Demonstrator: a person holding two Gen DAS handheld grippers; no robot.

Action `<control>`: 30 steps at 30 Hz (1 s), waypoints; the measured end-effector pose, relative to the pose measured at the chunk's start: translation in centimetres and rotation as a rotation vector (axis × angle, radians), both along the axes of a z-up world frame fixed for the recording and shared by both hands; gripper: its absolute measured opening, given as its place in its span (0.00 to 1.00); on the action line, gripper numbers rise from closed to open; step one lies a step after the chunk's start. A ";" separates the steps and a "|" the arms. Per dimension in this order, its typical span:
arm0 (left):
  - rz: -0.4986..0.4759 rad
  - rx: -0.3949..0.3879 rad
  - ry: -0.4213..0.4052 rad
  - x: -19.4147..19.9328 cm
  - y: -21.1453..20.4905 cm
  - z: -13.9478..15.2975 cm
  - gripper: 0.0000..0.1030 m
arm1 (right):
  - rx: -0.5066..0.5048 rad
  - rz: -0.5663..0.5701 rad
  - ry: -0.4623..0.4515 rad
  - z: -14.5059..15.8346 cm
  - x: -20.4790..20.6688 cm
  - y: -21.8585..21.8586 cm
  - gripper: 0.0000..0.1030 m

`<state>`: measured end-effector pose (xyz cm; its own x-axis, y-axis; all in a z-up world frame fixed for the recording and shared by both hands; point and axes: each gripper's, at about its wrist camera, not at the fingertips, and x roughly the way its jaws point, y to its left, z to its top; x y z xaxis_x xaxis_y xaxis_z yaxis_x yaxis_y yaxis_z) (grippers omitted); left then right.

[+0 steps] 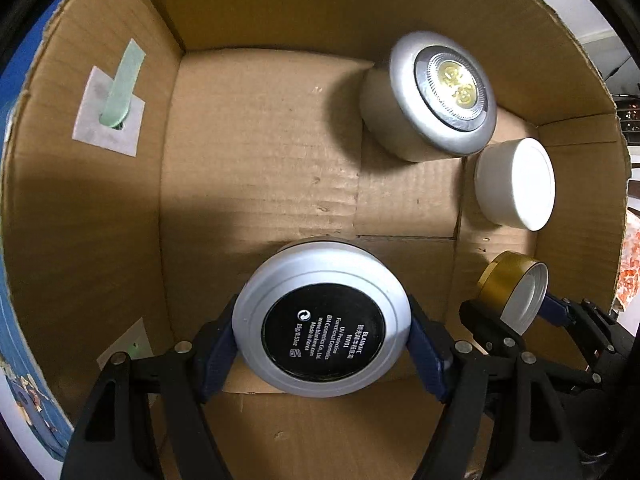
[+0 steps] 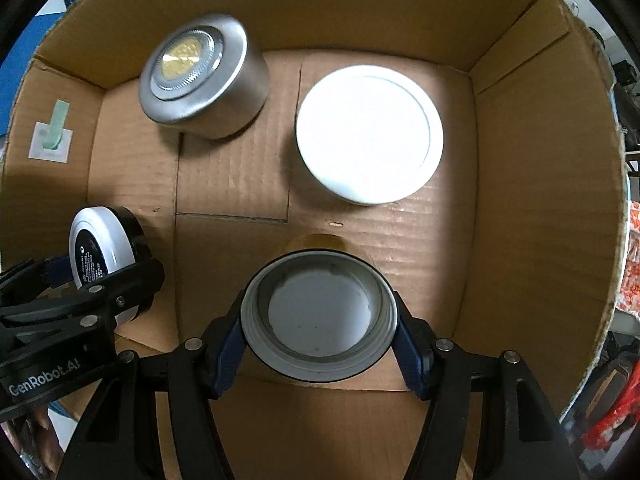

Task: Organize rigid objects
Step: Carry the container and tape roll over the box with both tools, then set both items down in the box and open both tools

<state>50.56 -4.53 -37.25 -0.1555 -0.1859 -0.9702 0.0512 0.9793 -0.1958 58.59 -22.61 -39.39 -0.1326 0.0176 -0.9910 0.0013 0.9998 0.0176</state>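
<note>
From the left wrist view, the left gripper point(image 1: 322, 336) is squeezed tight on a round cosmetic case point(image 1: 322, 326). The case is smooth, shiny grey plastic with a black label facing the camera. It hangs over the floor of the cardboard box point(image 1: 256, 152), and the bare floor lies straight ahead and below it. That empty spot is the place that matters next, I think, because the case can go down there with nothing in the way. Ahead and to the right sits a silver push light point(image 1: 434, 94), round and chunky, tipped up against the back wall. Just beside it is a white jar point(image 1: 516, 182) with a flat, smooth lid. On the right, the right gripper point(image 1: 516, 300) holds a gold cap point(image 1: 510, 290), shiny outside and white inside.

From the right wrist view, the right gripper point(image 2: 320, 332) is clamped on the gold cap point(image 2: 320, 316). Its open, hollow white inside faces the camera. The white jar point(image 2: 370, 134) lies right ahead, a little to the right, and is nearer this hand than the other. The push light point(image 2: 204, 76) is ahead to the left. The left gripper point(image 2: 108, 280), with the cosmetic case point(image 2: 102, 250), is on the left side. The box point(image 2: 520, 200) is rough, ridged, brown card.
</note>
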 end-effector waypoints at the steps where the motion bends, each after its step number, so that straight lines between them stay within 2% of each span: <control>1: 0.000 0.000 0.002 0.3 -0.1 -0.1 0.72 | -0.001 0.001 0.001 0.0 -0.1 0.0 0.65; 10: 0.030 -0.004 0.053 1.5 0.7 -1.1 0.75 | -0.004 0.005 0.055 -1.0 0.3 0.2 0.66; 13: 0.038 -0.015 0.048 1.2 0.8 -0.5 0.86 | -0.018 0.004 0.035 -0.3 0.0 0.0 0.76; 15: 0.029 -0.002 0.011 1.0 0.7 0.7 0.88 | -0.022 0.001 0.016 0.5 -0.2 -0.2 0.80; 17: 0.017 0.004 -0.025 0.6 0.6 2.0 0.90 | -0.016 -0.003 -0.001 1.5 -0.6 -0.2 0.94; 18: 0.014 0.002 -0.041 0.2 0.4 2.7 0.91 | -0.010 -0.006 -0.015 2.1 -0.8 -0.3 0.95; 19: 0.013 -0.002 -0.062 -0.2 0.4 3.6 0.97 | -0.008 -0.008 -0.028 2.7 -1.0 -0.3 0.97; 20: 0.011 0.003 -0.082 -0.5 0.4 4.4 1.00 | -0.009 -0.009 -0.045 3.6 -1.4 -0.2 0.98; 30: 0.002 -0.006 -0.310 -4.6 2.0 13.3 1.00 | -0.003 -0.010 -0.224 11.6 -5.9 0.5 0.98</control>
